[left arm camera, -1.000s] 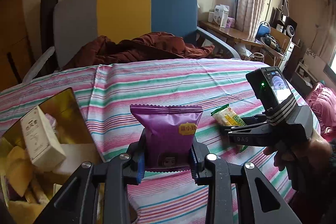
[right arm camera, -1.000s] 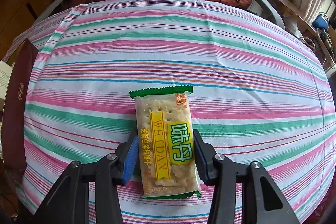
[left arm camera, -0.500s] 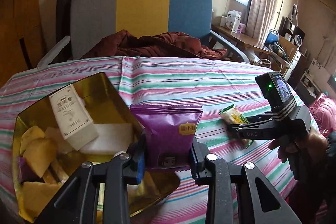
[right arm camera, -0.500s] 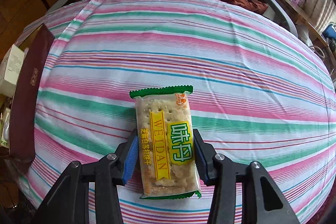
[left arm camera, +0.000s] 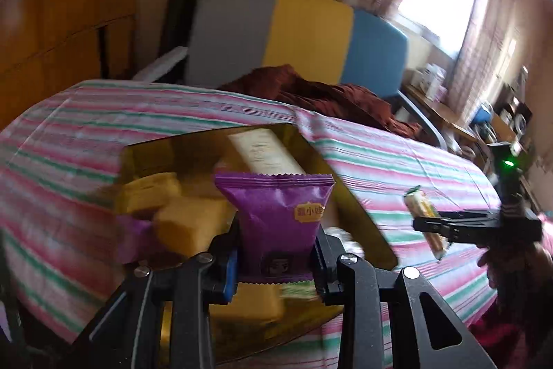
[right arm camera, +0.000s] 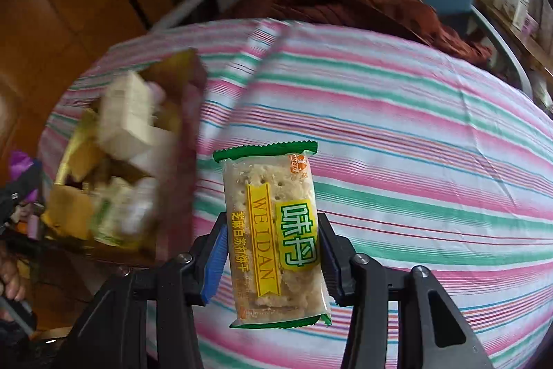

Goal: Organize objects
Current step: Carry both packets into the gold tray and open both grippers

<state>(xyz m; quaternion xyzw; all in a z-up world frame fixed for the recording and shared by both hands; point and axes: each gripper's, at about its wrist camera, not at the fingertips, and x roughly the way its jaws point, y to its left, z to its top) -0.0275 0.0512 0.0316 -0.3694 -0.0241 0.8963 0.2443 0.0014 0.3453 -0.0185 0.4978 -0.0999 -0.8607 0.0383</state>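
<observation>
My left gripper (left arm camera: 276, 260) is shut on a purple snack pouch (left arm camera: 278, 223), which hangs over the open gold box (left arm camera: 359, 223). Inside that box lie yellow cakes (left arm camera: 193, 225) and a white carton (left arm camera: 264, 153). My right gripper (right arm camera: 271, 260) is shut on a green-edged cracker packet (right arm camera: 273, 234), lifted above the striped tablecloth (right arm camera: 414, 161) just to the right of the gold box (right arm camera: 179, 140). From the left wrist view the right gripper (left arm camera: 428, 225) shows at the right with the cracker packet (left arm camera: 420, 208) in it. The left gripper's tip (right arm camera: 20, 196) with a bit of purple pouch shows at the far left of the right wrist view.
A chair (left arm camera: 297, 33) in grey, yellow and blue stands behind the table, with a brown-red cloth (left arm camera: 321, 95) piled on its seat. Wooden panels (left arm camera: 62, 9) line the left. A cluttered sideboard (left arm camera: 435, 99) and a curtained window lie at the back right. A hand (right arm camera: 10, 279) shows at the lower left.
Both grippers have swung left toward the gold box. The box now lies right under the purple pouch. The cracker packet has lifted off the cloth and come beside the box.
</observation>
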